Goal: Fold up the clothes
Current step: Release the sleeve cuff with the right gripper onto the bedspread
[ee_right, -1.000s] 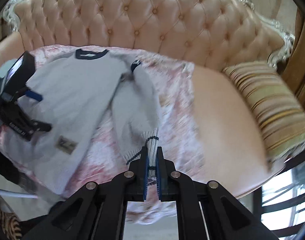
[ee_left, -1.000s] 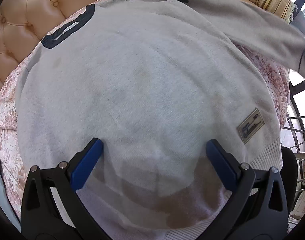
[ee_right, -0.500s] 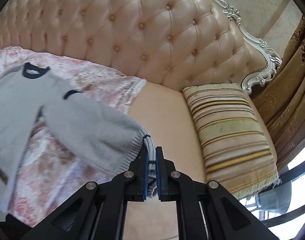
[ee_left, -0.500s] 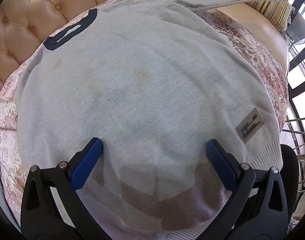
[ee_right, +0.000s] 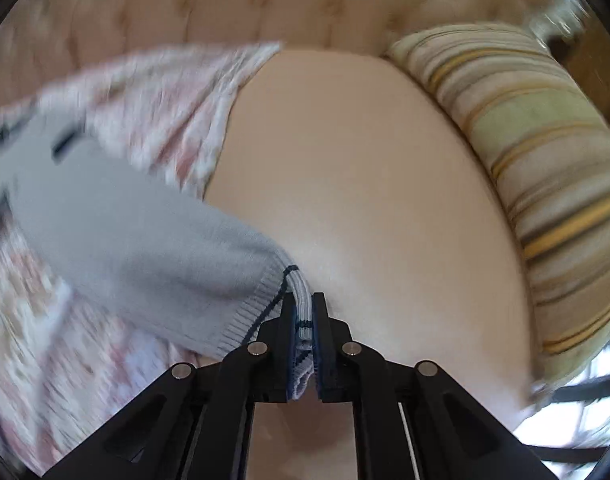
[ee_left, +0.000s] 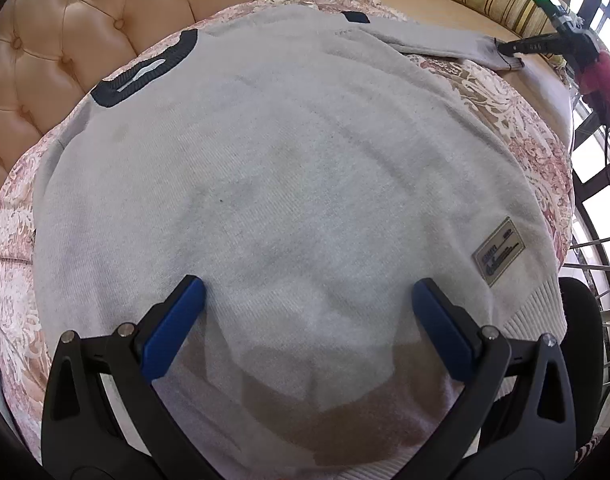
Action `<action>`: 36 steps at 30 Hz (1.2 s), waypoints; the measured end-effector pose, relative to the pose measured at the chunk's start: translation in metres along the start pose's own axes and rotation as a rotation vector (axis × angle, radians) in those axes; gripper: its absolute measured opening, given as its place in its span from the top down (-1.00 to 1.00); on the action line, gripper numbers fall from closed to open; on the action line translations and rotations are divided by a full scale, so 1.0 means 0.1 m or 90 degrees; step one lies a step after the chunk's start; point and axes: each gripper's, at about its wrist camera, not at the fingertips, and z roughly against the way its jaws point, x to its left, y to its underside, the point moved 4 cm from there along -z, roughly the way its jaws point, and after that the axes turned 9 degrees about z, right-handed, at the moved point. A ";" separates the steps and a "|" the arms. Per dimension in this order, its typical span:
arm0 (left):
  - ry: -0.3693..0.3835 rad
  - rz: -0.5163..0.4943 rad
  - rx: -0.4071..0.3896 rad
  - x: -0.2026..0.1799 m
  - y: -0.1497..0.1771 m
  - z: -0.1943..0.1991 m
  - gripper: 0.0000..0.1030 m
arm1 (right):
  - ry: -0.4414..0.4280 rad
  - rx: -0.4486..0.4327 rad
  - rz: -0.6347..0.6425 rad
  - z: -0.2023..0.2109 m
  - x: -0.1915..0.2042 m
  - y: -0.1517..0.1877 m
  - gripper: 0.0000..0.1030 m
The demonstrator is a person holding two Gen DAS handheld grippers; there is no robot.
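A light grey sweater [ee_left: 285,184] with a dark navy collar [ee_left: 145,70] lies spread flat on a pink patterned cover on the sofa seat. My left gripper [ee_left: 307,300] is open, low over the sweater's lower body, with its blue pads wide apart. My right gripper [ee_right: 304,312] is shut on the ribbed cuff [ee_right: 303,312] of the sweater's sleeve [ee_right: 137,240], stretched out over the bare seat. In the left wrist view the sleeve [ee_left: 437,42] runs to the far right, where the right gripper [ee_left: 505,49] holds its end.
The tufted tan sofa back [ee_left: 57,40] rises behind the sweater. A striped cushion [ee_right: 537,168] lies at the right end of the seat [ee_right: 365,184]. The pink patterned cover [ee_left: 517,120] borders the sweater. A sewn label [ee_left: 499,252] sits near the hem.
My right gripper has pulled the sleeve out to the right, away from the sweater's body, and lowered it toward the seat. The left gripper has stayed open over the hem.
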 end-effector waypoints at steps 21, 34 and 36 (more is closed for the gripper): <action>-0.003 0.005 0.002 -0.02 -0.01 -0.02 -1.00 | -0.065 -0.099 -0.076 0.43 0.38 -0.01 -0.45; 0.003 0.014 0.000 -0.02 -0.02 -0.02 -1.00 | -0.100 -0.177 -0.003 1.14 1.74 -0.37 -0.46; 0.035 0.030 -0.016 0.04 0.03 0.09 -1.00 | -0.115 -0.200 0.087 1.33 2.34 -0.53 -0.47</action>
